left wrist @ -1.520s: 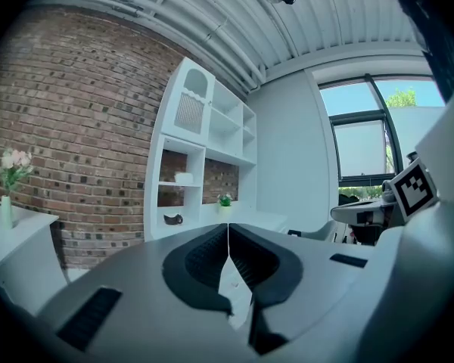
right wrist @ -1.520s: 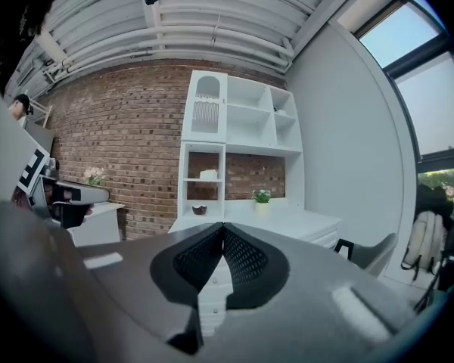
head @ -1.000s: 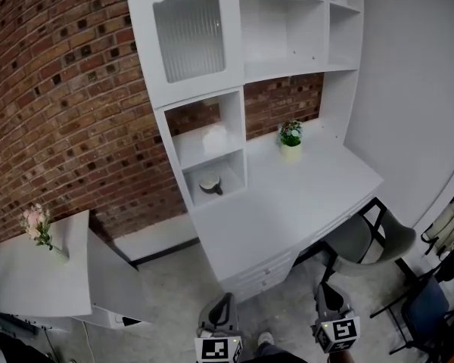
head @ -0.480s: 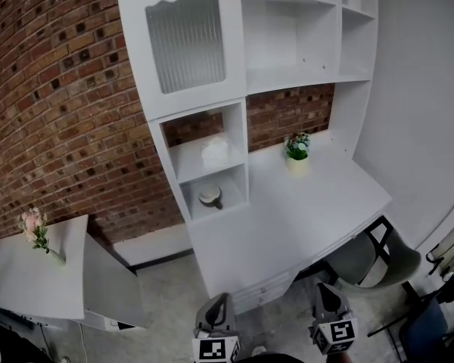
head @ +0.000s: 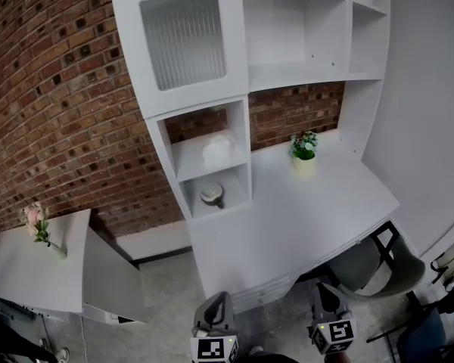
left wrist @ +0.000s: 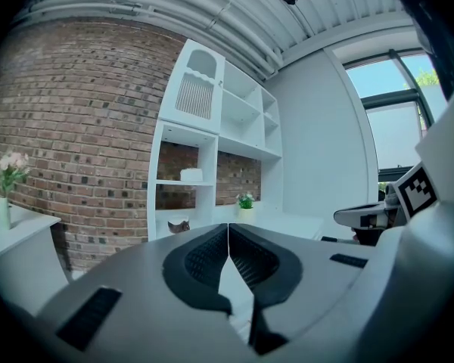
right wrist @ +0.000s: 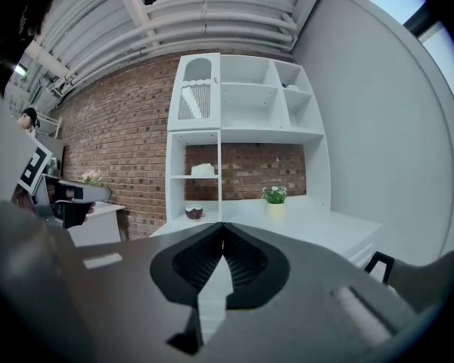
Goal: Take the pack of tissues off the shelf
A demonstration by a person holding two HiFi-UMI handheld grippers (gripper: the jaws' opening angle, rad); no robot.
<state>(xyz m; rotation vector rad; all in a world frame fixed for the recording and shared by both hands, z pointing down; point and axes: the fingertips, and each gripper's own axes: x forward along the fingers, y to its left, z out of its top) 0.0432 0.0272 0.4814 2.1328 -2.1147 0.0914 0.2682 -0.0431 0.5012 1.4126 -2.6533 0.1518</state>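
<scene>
Pack of tissues is sitting in the upper open cubby of the white shelf unit, right under the ribbed-glass door. There's a small round bowl-ish thing in the cubby below it. A little potted plant stands on the desk, off to the right. Both grippers are low at the bottom edge of the head view, well apart from the shelf. The left gripper has its fingers pressed together with nothing between them, and the right gripper is the same, closed up and empty.
</scene>
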